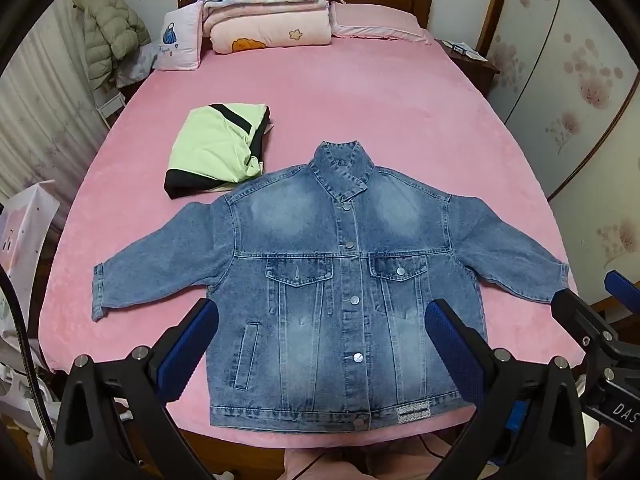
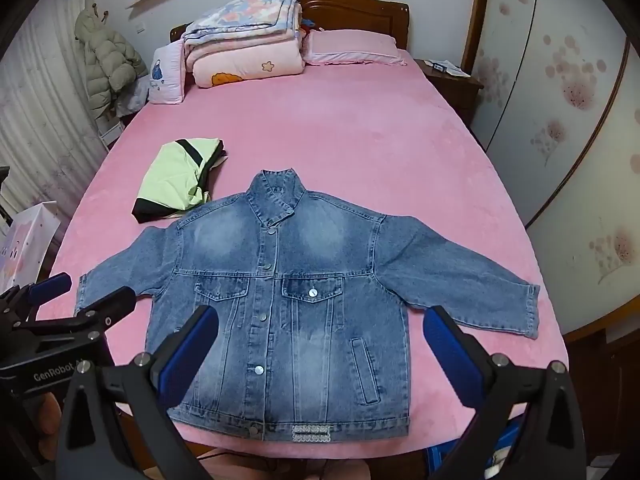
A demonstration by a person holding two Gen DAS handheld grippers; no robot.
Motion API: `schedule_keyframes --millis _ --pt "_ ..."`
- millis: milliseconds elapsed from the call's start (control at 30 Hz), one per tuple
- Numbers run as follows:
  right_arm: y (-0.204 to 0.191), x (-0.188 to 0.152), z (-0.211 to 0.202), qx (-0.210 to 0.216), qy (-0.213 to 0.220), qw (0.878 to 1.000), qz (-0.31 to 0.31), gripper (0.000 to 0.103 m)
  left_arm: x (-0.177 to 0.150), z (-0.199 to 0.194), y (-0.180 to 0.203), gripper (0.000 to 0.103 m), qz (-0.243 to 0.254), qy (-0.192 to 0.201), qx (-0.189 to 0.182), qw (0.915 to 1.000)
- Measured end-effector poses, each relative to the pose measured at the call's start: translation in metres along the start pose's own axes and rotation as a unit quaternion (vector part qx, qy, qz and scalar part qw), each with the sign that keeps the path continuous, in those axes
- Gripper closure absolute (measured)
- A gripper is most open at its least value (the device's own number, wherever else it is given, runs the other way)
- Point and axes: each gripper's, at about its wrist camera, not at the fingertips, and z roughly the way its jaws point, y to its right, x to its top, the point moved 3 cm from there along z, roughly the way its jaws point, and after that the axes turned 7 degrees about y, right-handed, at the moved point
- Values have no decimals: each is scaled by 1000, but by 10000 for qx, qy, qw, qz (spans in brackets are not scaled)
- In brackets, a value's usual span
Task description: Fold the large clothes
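A blue denim jacket [image 1: 340, 280] lies flat and buttoned, front up, on the pink bed [image 1: 360, 92], both sleeves spread out, hem at the near edge. It also shows in the right wrist view [image 2: 288, 300]. My left gripper [image 1: 322, 320] is open and empty, hovering above the jacket's lower body. My right gripper [image 2: 320, 328] is open and empty, above the jacket's lower right side. The right gripper also shows at the right edge of the left wrist view [image 1: 588, 296], near the right cuff. The left gripper shows at the left of the right wrist view [image 2: 86, 292], near the left cuff.
A folded light-green and black garment [image 1: 216, 148] lies on the bed beyond the jacket's left shoulder. Folded quilts [image 1: 268, 8] and a pink pillow [image 1: 376, 20] are stacked at the headboard. A nightstand [image 1: 468, 56] and wardrobe stand right; a hanging puffer coat [image 1: 108, 28] is left.
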Motion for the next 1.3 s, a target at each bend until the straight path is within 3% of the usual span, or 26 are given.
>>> schedule_keyframes --millis 33,133,233,1300 --pt "-2 0 0 5 16 10000 -31 0 0 1 -1 0 -114 -49 -199 9997" --pt "-11 4 3 -97 -138 9998 -92 0 1 0 -2 0 -106 4 -233 9997" --pt "-8 0 -3 -60 29 10000 -53 0 2 0 -4 0 -88 49 -247 9996" --pt "-15 -9 -21 -119 170 9997 -97 0 -3 -15 -4 0 -112 180 -114 9997"
